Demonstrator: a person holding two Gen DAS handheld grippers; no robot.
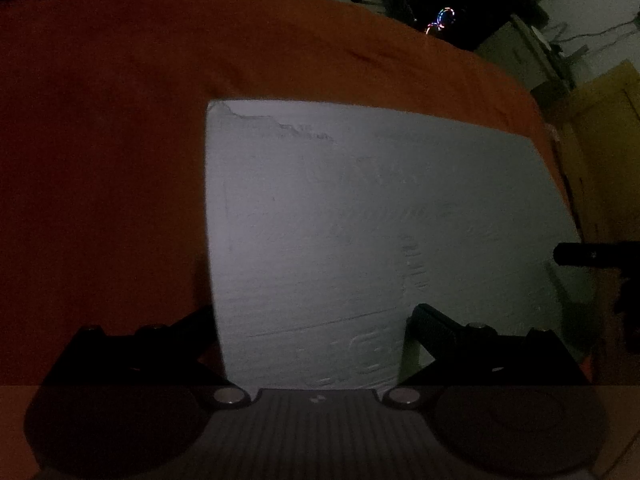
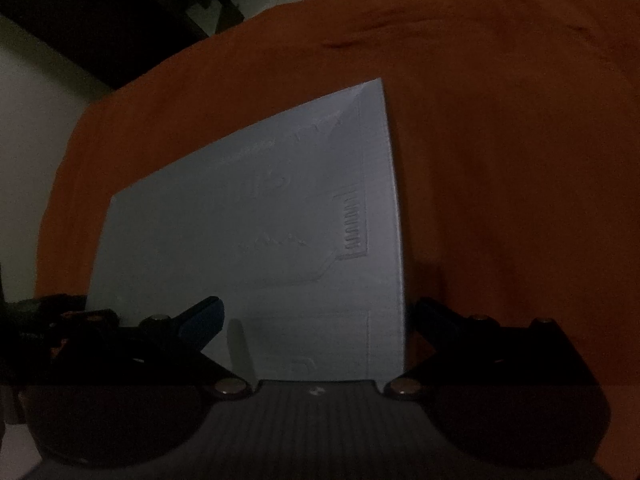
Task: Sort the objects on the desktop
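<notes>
Lying flat on wrinkled orange cloth (image 1: 120, 140), pale embossed rectangular sheet (image 1: 360, 220), both grippers (image 1: 316, 320) (image 2: 316, 316) spread wide, released.

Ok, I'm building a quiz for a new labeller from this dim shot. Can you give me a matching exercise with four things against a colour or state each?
Things:
1. cloth
2. flat package
3. background lights
4. right gripper

Colour or state:
A. open
B. orange
C. multicoloured
D. pale grey-white

Pairs: 1-B; 2-D; 3-C; 4-A
</notes>
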